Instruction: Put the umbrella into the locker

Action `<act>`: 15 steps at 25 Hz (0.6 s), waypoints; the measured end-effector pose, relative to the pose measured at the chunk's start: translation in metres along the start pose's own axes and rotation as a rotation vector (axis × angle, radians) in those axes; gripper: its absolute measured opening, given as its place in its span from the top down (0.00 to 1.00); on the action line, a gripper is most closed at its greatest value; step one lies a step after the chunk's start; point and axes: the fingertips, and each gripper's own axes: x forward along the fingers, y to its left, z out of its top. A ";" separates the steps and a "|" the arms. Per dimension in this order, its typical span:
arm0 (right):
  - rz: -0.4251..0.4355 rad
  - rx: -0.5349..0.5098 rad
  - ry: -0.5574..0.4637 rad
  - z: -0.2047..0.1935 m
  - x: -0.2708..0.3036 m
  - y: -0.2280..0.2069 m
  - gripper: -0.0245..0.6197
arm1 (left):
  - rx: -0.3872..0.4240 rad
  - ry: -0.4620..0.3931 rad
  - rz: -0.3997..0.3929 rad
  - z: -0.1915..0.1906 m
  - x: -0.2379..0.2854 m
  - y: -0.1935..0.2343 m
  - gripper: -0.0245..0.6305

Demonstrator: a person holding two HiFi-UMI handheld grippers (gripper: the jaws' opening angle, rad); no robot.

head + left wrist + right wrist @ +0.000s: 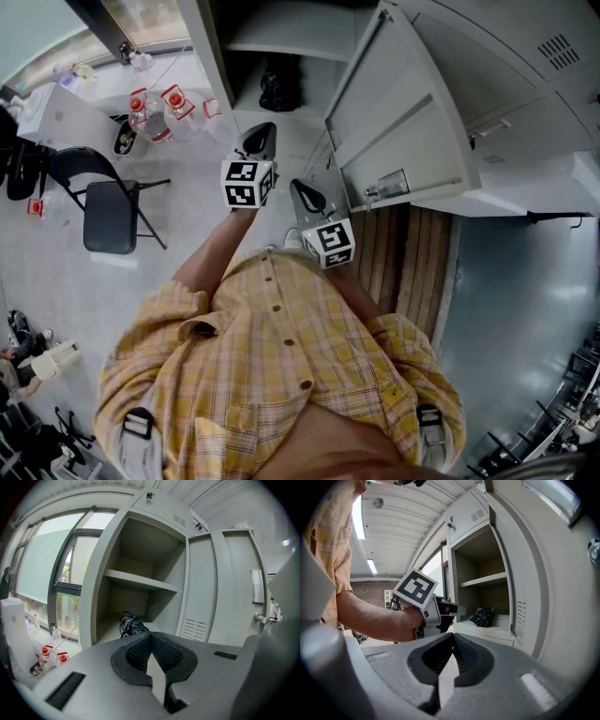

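Left gripper view: the umbrella lies bundled on the locker floor, ahead of my left gripper. Its 2 jaws are together and empty; my right gripper is likewise. Placing looks done; closing the open door may remain.

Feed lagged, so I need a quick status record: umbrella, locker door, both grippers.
umbrella: lying in the lower compartment of the locker, under the shelf
door: open
left gripper: shut, empty, in front of the opening
right gripper: shut, empty, beside the left one
task: umbrella looks placed
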 end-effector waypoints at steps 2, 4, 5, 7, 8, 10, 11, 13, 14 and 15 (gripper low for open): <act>-0.001 0.002 -0.004 0.000 0.000 0.000 0.97 | 0.005 -0.004 -0.005 0.000 -0.005 -0.001 0.96; -0.001 0.004 -0.006 0.001 0.000 0.001 0.97 | 0.009 -0.003 -0.011 -0.002 -0.010 -0.002 0.96; -0.001 0.005 -0.008 0.001 0.000 0.001 0.97 | 0.015 -0.002 -0.012 -0.004 -0.012 -0.003 0.96; -0.004 0.007 -0.010 0.001 -0.001 0.000 0.97 | 0.040 0.000 -0.013 -0.007 -0.016 -0.004 0.96; -0.005 0.008 -0.010 0.000 -0.001 0.000 0.97 | 0.057 0.001 -0.013 -0.008 -0.018 -0.005 0.96; -0.007 0.011 -0.010 0.000 -0.002 -0.001 0.97 | 0.085 0.003 -0.019 -0.012 -0.022 -0.008 0.96; -0.007 0.012 -0.010 -0.001 -0.003 -0.001 0.97 | 0.092 0.005 -0.024 -0.013 -0.024 -0.009 0.96; -0.008 0.014 -0.007 -0.001 -0.004 0.000 0.97 | 0.095 0.007 -0.033 -0.017 -0.028 -0.011 0.96; -0.008 0.014 -0.006 -0.002 -0.004 0.000 0.97 | 0.093 0.007 -0.038 -0.019 -0.030 -0.012 0.96; -0.007 0.014 -0.007 -0.002 -0.004 0.000 0.97 | 0.091 0.007 -0.045 -0.020 -0.032 -0.013 0.96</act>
